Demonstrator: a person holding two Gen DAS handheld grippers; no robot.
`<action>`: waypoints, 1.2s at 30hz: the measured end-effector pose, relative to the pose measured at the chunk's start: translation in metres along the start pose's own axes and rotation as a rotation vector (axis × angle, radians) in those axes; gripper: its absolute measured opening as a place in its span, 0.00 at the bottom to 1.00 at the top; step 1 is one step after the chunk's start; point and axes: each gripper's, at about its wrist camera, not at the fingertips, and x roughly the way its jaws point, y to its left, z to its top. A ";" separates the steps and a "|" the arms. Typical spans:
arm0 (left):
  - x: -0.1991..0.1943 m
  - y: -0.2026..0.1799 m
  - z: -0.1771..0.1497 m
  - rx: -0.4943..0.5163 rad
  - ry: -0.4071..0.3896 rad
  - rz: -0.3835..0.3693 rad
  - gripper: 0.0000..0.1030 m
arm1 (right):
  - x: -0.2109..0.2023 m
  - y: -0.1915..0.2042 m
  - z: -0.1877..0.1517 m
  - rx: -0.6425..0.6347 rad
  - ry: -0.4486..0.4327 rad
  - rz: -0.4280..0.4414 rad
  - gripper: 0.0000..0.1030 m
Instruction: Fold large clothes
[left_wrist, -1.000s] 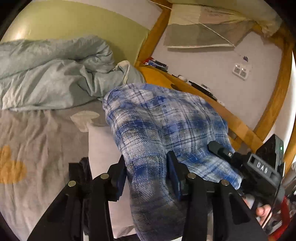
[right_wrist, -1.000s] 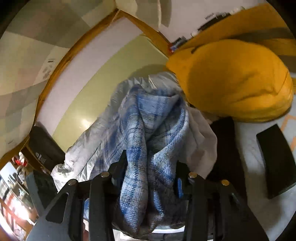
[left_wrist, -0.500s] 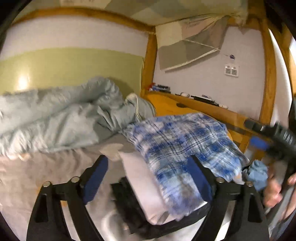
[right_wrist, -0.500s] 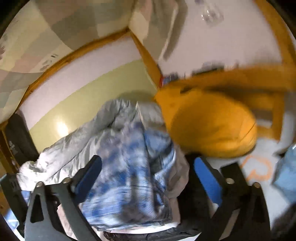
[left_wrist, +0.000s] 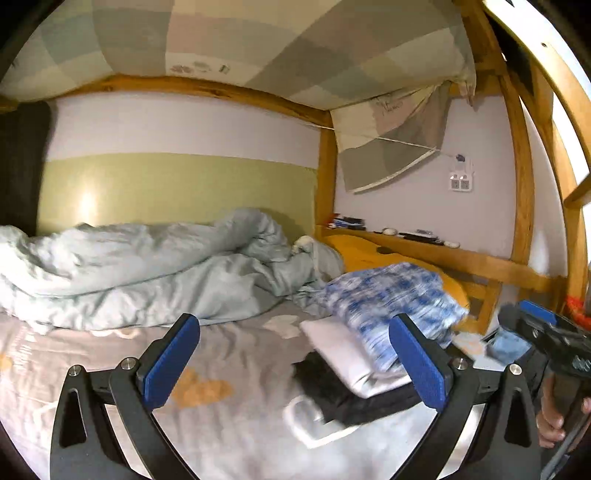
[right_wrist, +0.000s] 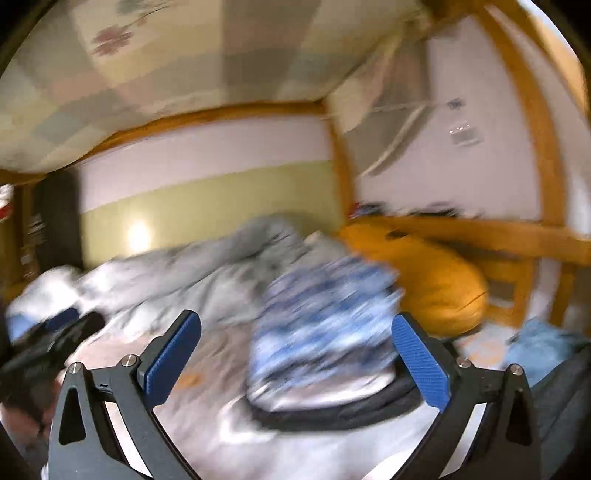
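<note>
A: How do the grippers stand?

B: The left gripper (left_wrist: 295, 363) is still spreading, almost fully wide, its blue pads (left_wrist: 171, 360) touching nothing. The right gripper (right_wrist: 297, 363) is spread wide too, with nothing between its fingers.

A: And the shirt?

B: The blue plaid shirt (left_wrist: 391, 299) lies on top of a stack (white cloth (left_wrist: 341, 352), then dark cloth (left_wrist: 354, 400)) on the bed (left_wrist: 229, 369), beside the orange pillow (right_wrist: 439, 277).

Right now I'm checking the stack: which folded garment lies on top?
The blue plaid shirt; it lies over the white garment, with the black one underneath.
</note>
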 end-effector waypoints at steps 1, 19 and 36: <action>-0.009 0.003 -0.008 0.017 -0.010 0.018 1.00 | -0.005 0.009 -0.007 -0.011 0.010 0.030 1.00; 0.043 0.058 -0.155 0.013 0.136 0.119 1.00 | 0.066 0.027 -0.148 -0.043 0.131 -0.138 1.00; 0.041 0.060 -0.159 -0.002 0.121 0.125 1.00 | 0.083 0.041 -0.167 -0.143 0.181 -0.182 0.99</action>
